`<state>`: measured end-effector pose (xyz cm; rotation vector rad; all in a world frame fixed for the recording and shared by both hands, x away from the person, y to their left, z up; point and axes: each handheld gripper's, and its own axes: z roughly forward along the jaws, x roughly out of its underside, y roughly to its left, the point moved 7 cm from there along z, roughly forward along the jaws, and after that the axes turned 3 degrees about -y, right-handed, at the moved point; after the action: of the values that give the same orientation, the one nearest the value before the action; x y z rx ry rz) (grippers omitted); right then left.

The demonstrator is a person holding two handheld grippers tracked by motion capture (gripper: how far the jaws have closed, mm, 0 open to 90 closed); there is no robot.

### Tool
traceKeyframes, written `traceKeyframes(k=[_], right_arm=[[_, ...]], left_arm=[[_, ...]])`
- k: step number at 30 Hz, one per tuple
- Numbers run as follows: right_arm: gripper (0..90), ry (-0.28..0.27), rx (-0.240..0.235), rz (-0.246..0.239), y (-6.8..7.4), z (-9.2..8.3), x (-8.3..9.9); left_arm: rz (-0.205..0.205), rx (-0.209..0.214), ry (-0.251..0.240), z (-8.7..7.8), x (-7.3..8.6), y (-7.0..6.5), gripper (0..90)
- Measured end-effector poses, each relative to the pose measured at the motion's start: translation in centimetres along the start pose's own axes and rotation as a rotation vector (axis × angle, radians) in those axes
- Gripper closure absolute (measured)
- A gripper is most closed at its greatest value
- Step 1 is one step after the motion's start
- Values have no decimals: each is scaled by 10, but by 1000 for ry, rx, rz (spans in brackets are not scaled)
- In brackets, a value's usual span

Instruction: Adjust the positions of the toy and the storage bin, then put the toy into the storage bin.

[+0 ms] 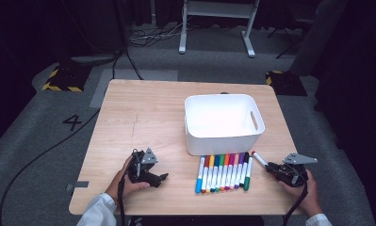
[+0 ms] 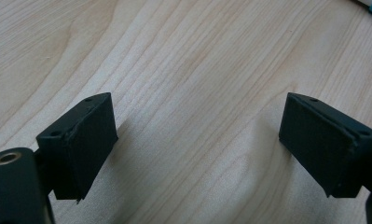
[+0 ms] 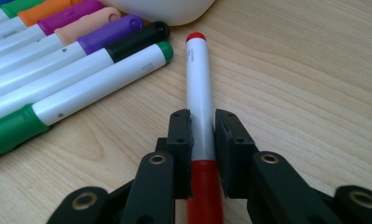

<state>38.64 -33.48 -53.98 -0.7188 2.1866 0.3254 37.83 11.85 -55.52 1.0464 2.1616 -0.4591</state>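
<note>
Right gripper [image 3: 203, 130] clenched on the red-capped white plastic marker [image 3: 200, 88], at table level just right of the marker row [image 1: 223, 172]; barrel runs straight out along the jaws, far tip toward the white plastic bin [image 1: 223, 141]. Left gripper [image 2: 197, 140] released over bare wood, farther off
</note>
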Motion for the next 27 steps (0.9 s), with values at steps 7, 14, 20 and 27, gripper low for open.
traceKeyframes(k=[7, 14, 20, 27], right_arm=[[774, -1, -3, -11, 0, 0, -1], [774, -26, -10, -11, -2, -5, -5], [774, -39, -10, -12, -4, -9, -8], [775, -78, -20, -9, -7, -19, -14]], left_arm=[[-1, 1, -1, 0, 0, 0, 113], [0, 1, -1, 0, 0, 0, 113], [-2, 0, 0, 0, 0, 0, 113], [-2, 1, -1, 0, 0, 0, 113]])
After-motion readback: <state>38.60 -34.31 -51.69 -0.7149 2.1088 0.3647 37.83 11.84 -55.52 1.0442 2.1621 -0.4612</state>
